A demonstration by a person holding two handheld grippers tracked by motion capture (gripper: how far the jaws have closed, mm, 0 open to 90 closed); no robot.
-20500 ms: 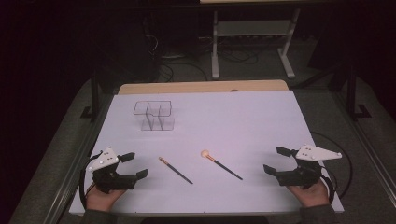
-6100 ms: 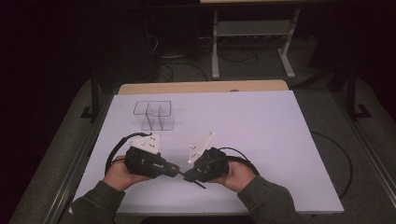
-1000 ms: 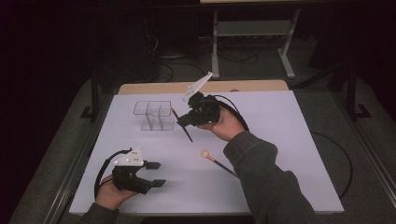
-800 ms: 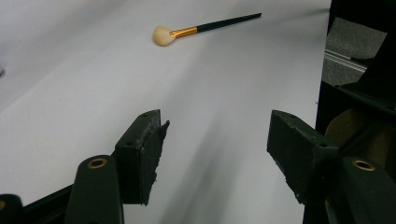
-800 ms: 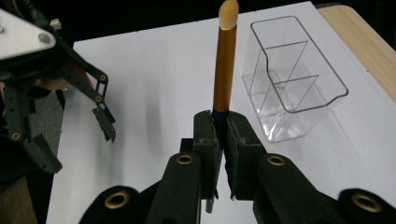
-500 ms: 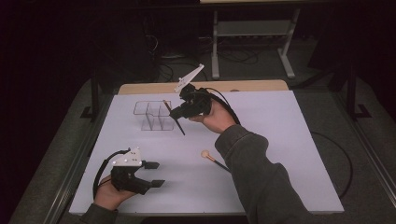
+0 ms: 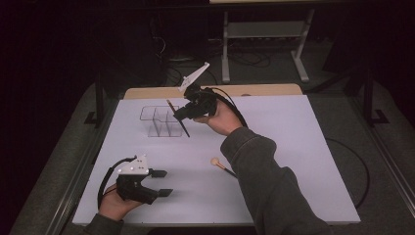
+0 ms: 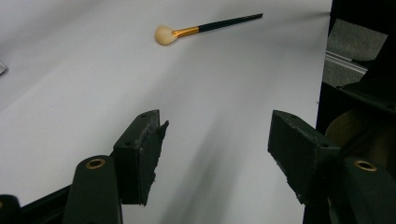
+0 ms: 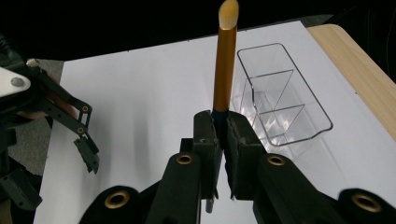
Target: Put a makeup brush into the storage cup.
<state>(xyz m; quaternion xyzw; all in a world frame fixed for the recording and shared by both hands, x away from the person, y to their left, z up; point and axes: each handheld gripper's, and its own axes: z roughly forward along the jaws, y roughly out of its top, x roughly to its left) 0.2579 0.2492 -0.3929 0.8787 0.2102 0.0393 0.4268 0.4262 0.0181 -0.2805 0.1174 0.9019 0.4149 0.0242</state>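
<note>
Right gripper (image 7: 182,113) clamping gold-handled brush (image 9: 224,60), hovering at clear organizer (image 7: 161,121) near worktop's far edge; nothing inside yet. Left gripper (image 7: 162,182) idling wide open at near-left corner. Second brush (image 7: 221,166) lying mid-worktop, waiting.

Right tool (image 7: 180,115) clamped, raised far forward — left tool (image 7: 160,182) agape, low.

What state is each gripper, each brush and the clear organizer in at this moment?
right gripper: shut on the gold-ferruled brush, raised beside the organizer.
gold-ferruled brush: clamped at its dark handle, bristle end pointing away from the jaws, off the table.
left gripper: open, holding nothing, low over the near part of the table.
round-headed brush: lying flat on the table, untouched.
clear organizer: upright, compartments look empty.
</note>
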